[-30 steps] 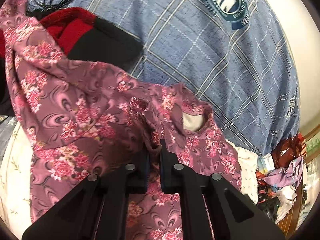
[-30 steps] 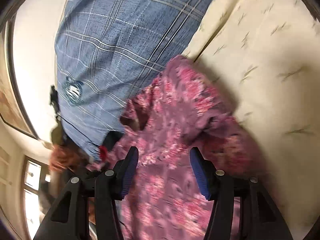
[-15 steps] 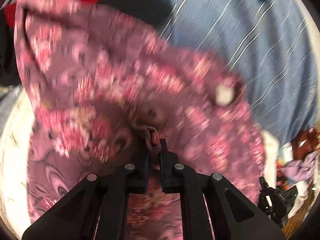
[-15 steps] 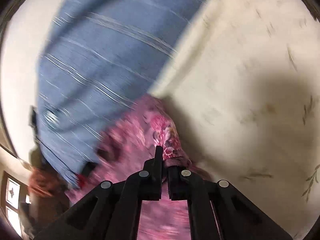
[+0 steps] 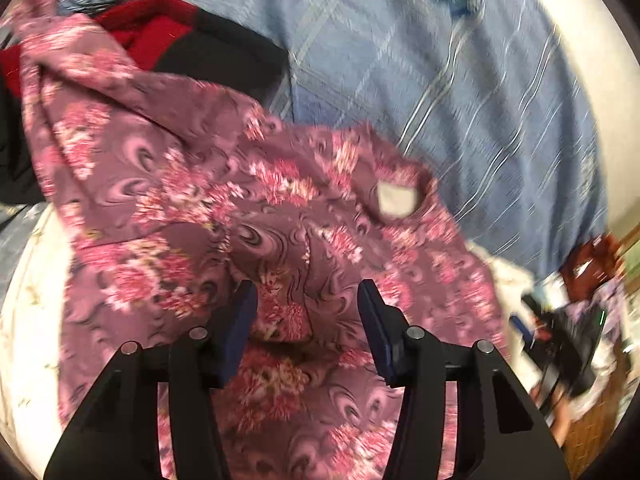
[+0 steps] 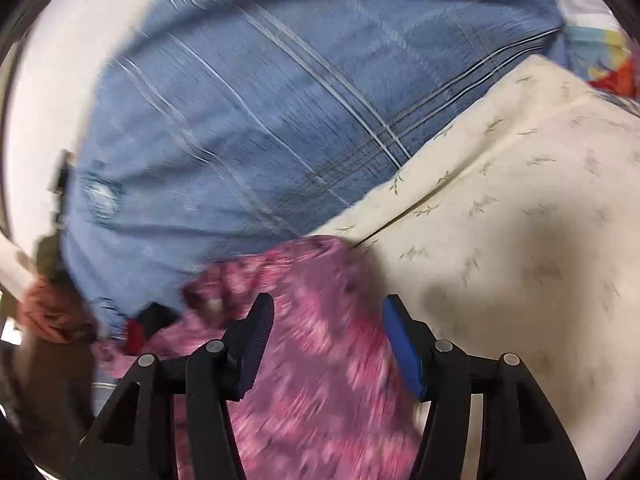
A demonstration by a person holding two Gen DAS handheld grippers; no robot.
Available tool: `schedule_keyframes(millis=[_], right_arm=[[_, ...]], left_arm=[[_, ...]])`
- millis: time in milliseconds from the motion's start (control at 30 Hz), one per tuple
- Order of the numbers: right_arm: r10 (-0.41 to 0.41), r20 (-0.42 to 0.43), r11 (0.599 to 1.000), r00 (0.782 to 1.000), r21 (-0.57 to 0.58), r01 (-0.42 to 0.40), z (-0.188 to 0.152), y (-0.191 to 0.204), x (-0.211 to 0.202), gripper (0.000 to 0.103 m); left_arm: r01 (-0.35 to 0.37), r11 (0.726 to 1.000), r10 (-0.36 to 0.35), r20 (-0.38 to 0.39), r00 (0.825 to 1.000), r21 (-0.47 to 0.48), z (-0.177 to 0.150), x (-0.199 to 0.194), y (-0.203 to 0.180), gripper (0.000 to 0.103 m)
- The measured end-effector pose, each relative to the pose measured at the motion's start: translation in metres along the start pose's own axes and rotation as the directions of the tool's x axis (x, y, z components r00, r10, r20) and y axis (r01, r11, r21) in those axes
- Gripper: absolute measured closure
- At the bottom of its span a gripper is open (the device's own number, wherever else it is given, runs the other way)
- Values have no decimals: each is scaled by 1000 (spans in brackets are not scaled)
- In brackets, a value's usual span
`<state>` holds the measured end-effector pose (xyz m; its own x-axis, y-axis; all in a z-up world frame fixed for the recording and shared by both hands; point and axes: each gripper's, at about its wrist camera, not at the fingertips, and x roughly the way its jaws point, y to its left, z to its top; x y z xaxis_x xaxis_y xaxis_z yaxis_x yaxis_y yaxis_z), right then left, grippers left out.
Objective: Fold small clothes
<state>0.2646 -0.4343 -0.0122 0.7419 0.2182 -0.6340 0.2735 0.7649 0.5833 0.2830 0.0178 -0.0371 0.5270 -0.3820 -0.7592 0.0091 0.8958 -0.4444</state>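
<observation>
The left gripper (image 5: pixel 306 312) has its jaws parting; a raised fold of the floral garment (image 5: pixel 208 184) stands between the pads, but the pads are clear of it, so the cloth is released. The right gripper (image 6: pixel 328 340) is likewise opening, its blue pads apart over the blurred pink edge of the same garment (image 6: pixel 316 360), gripping nothing.

The garment lies crumpled and partly spread on a cream sheet (image 6: pixel 520 216) printed with small sprigs, its upper edge reaching onto a blue plaid blanket (image 5: pixel 460 92). A pale tag (image 5: pixel 396 202) shows in the neck opening. Behind the garment, at the left view's upper left, sits a red cloth (image 5: pixel 156 28) beside a black cloth (image 5: pixel 228 56). At the far right edge of that view is blurred clutter (image 5: pixel 576 312), too smeared to identify.
</observation>
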Motion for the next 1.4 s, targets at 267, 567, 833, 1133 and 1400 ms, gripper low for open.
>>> schedule_keyframes(millis=[267,567,833,1133,1400], right_arm=[[-62,-27,990,998,-131,58,12,9,45,98],[-33,27,971,999,-236,39,-19,36,-4,84],[-49,-47,968,998,-248,36,-78,17,22,83],[-24,-33,974,999,-227,16,-76,14,20,83],[-19,-26,974,999,-227,12,-80,11,16,83]], left_arm=[[-51,998,51,9,999,25,-5,26,6,53],[-3,999,-1,86,996,55,-3,-7,-3,48],[-75,993,74,15,997,90,-9,21,-2,50],[-65,980,98,173,980,-188,64,-87,115,46],[-227,889,347,261,901,-398,140,-165,241,46]])
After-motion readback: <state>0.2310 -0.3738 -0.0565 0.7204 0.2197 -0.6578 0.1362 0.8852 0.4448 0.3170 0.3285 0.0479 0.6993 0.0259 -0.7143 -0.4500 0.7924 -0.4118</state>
